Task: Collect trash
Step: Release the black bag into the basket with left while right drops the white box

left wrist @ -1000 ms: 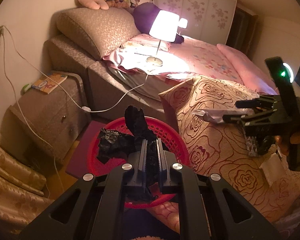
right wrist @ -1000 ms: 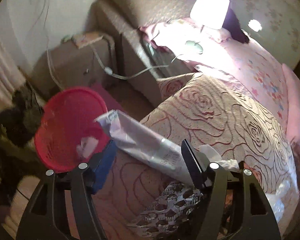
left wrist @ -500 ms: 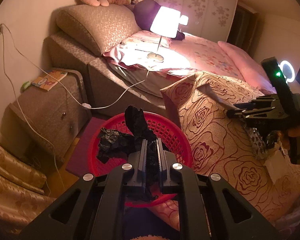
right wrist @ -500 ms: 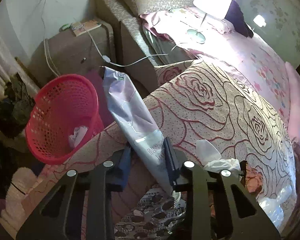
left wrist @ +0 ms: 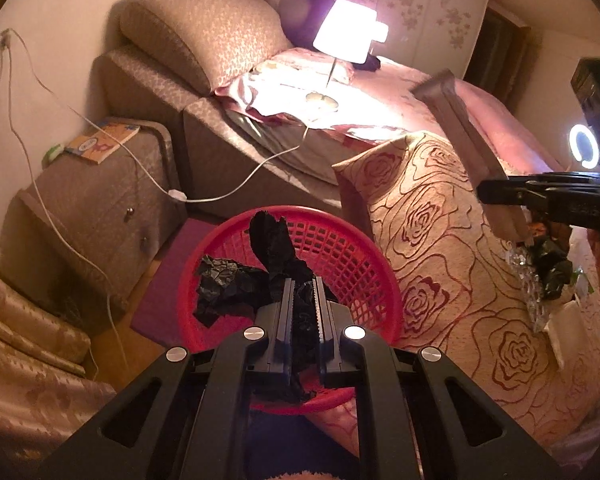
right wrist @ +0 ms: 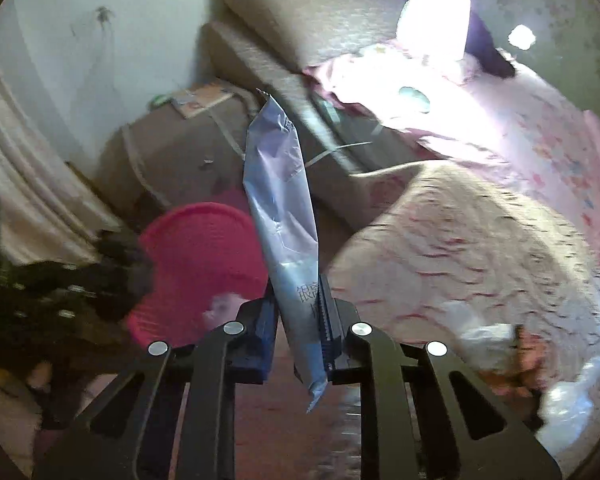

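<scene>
Silver-blue foil wrapper [right wrist: 284, 216]: lay flat on the rose-patterned quilt [right wrist: 480, 248] a second ago, now lifted upright at frame centre, pinched in the right gripper [right wrist: 300, 320], whose wide fingers have closed. Left gripper [left wrist: 302, 312]: unchanged, clamped on black plastic bag [left wrist: 256, 280] over red basket [left wrist: 352, 256].

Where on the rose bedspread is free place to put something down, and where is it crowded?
Free: the rose bedspread between the red basket and the trash pile. Crowded: that pile at its right edge.
</scene>
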